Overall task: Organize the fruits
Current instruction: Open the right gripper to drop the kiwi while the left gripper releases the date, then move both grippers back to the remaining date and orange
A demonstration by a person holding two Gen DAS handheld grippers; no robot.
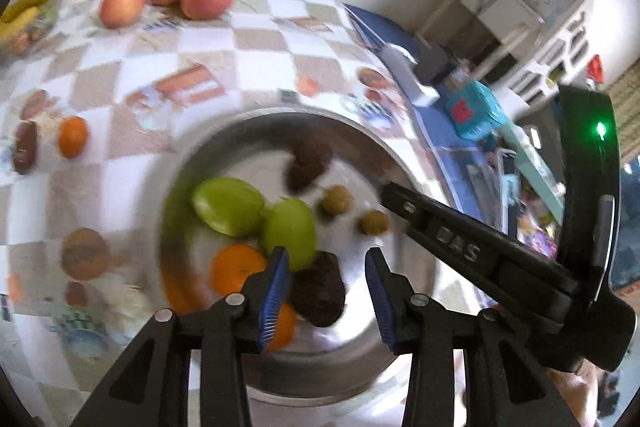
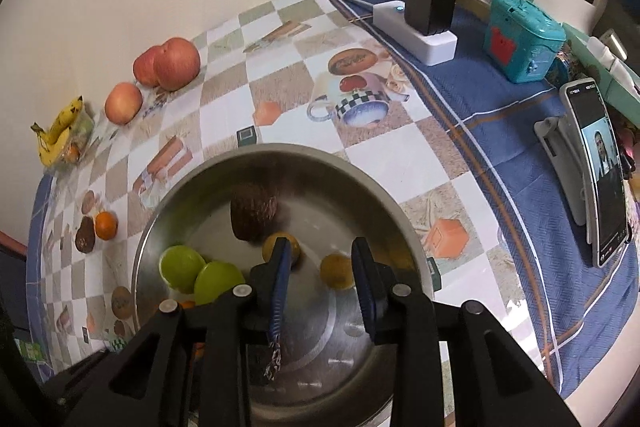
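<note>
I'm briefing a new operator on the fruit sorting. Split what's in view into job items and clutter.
Job items: steel bowl holding green fruits, brown fruits, small yellowish fruits; red apples, bananas, a tangerine on the cloth; left gripper, right gripper, both open.

Clutter: power strip, teal box, phone.
</note>
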